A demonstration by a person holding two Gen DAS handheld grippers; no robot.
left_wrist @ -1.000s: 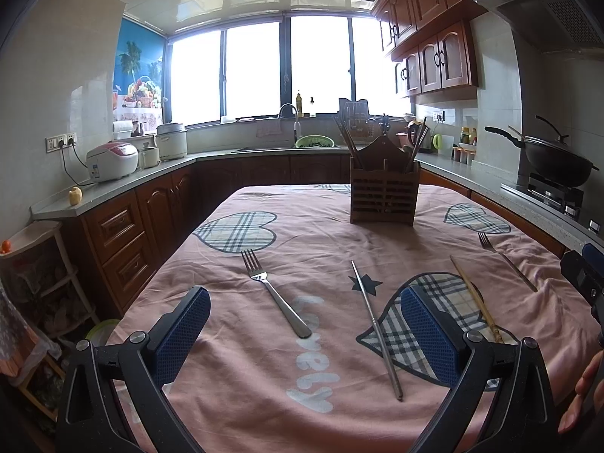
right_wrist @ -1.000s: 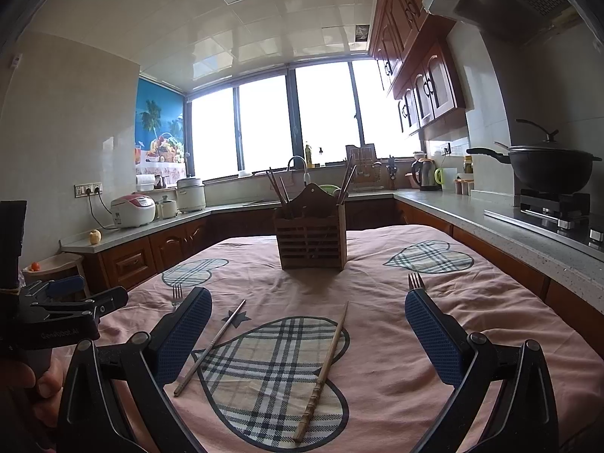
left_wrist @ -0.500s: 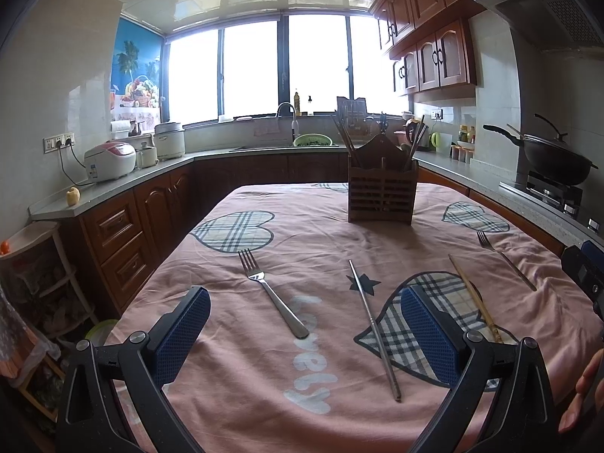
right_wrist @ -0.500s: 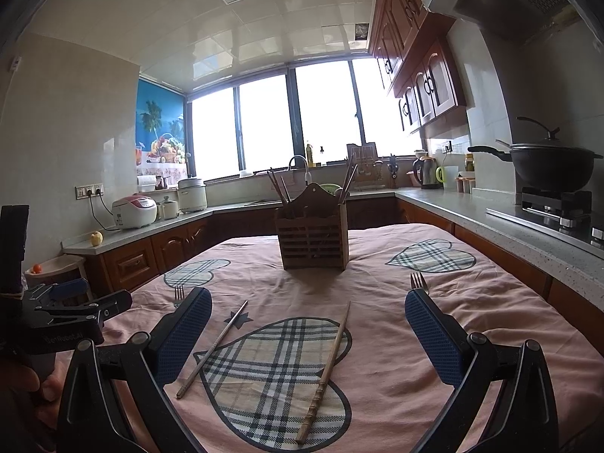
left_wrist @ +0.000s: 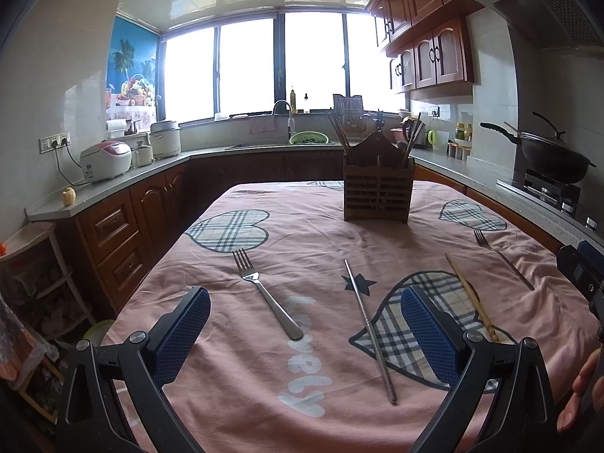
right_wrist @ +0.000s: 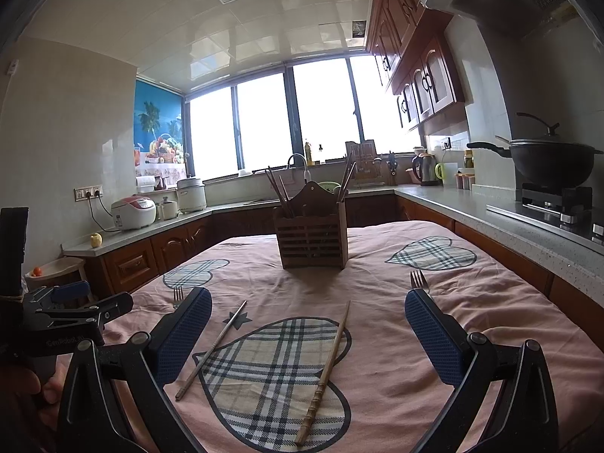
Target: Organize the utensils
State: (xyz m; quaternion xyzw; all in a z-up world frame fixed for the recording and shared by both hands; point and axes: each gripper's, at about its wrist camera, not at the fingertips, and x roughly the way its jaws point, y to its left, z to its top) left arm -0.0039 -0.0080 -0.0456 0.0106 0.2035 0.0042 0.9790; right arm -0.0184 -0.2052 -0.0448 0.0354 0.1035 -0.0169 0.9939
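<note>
**Desk:** Pink cloth, plaid hearts — what step does the caption report?

**Photographer:** Pink tablecloth (left_wrist: 339,234) carries four loose pieces, and nothing is picked up. The left gripper (left_wrist: 305,334) and the right gripper (right_wrist: 307,334) both hover above the near edge, jaws spread wide, gripping nothing. I judge this the approach to a first pick.

**Desk:** Where does each piece lie, and how does it point?

**Photographer:** Toward the left edge, a steel fork (left_wrist: 266,294) has tines aimed at the far edge, its handle running back to the near edge and slanting slightly right. Beside it, near the middle, a metal chopstick (left_wrist: 368,330) lies almost straight front to back. A wooden chopstick (right_wrist: 324,372) rests on the big plaid heart, thick carved end nearest, tip leaning toward the far right. A second fork (left_wrist: 502,258) sits by the right edge, tines pointing away.

**Desk:** And the destination?

**Photographer:** A slatted wooden utensil holder (right_wrist: 311,239) stands upright at the far middle of the table, chopsticks already sticking out.

**Desk:** What does the next move call for?

**Photographer:** Probably lowering one gripper across a shaft, jaws astride its long axis, closing, then tipping the piece upright for the holder. Thin metal on soft cloth may slip.
</note>
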